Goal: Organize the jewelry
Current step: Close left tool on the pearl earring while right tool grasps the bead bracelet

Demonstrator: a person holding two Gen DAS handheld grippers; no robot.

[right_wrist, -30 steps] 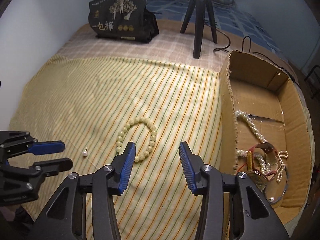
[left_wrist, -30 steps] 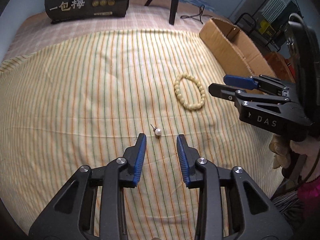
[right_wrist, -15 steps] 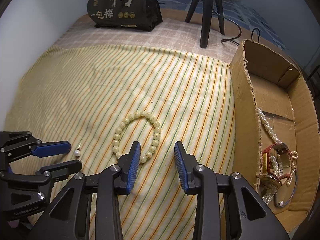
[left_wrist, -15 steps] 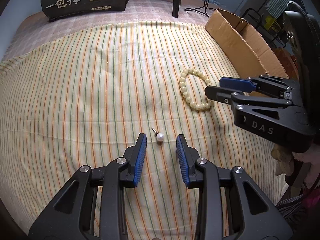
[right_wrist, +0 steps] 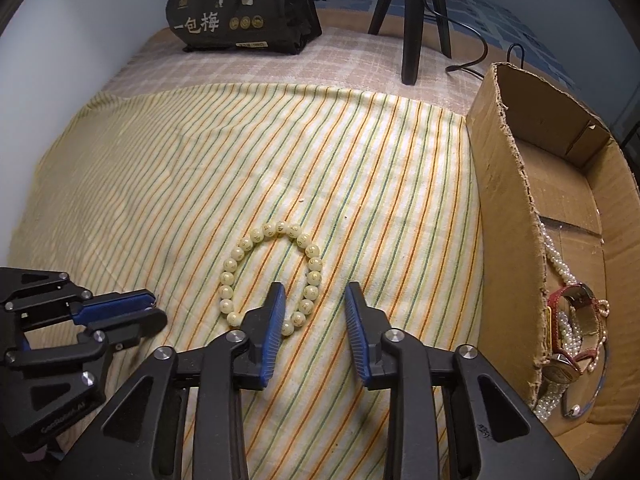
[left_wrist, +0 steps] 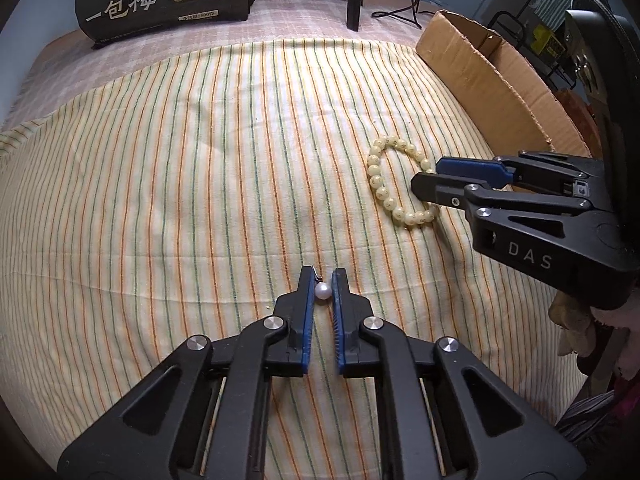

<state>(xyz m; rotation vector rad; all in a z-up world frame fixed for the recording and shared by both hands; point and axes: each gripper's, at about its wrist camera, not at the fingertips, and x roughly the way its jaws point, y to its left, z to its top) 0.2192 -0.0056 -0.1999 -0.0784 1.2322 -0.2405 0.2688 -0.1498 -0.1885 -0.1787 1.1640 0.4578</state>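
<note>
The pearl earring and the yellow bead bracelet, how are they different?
The pearl earring is one white pearl on a thin post; the yellow bead bracelet is a whole ring of pale yellow beads. The earring is far smaller than the bracelet. The earring sits pinched in the left hand-held gripper; the bracelet lies loose. Both rest on the striped cloth.

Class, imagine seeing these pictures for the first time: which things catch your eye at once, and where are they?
The left gripper has just closed its fingers on a pearl earring on the striped cloth. Nearby lies a yellow bead bracelet, with the right gripper straddling its near side. To the right stands a cardboard box holding jewelry.
</note>
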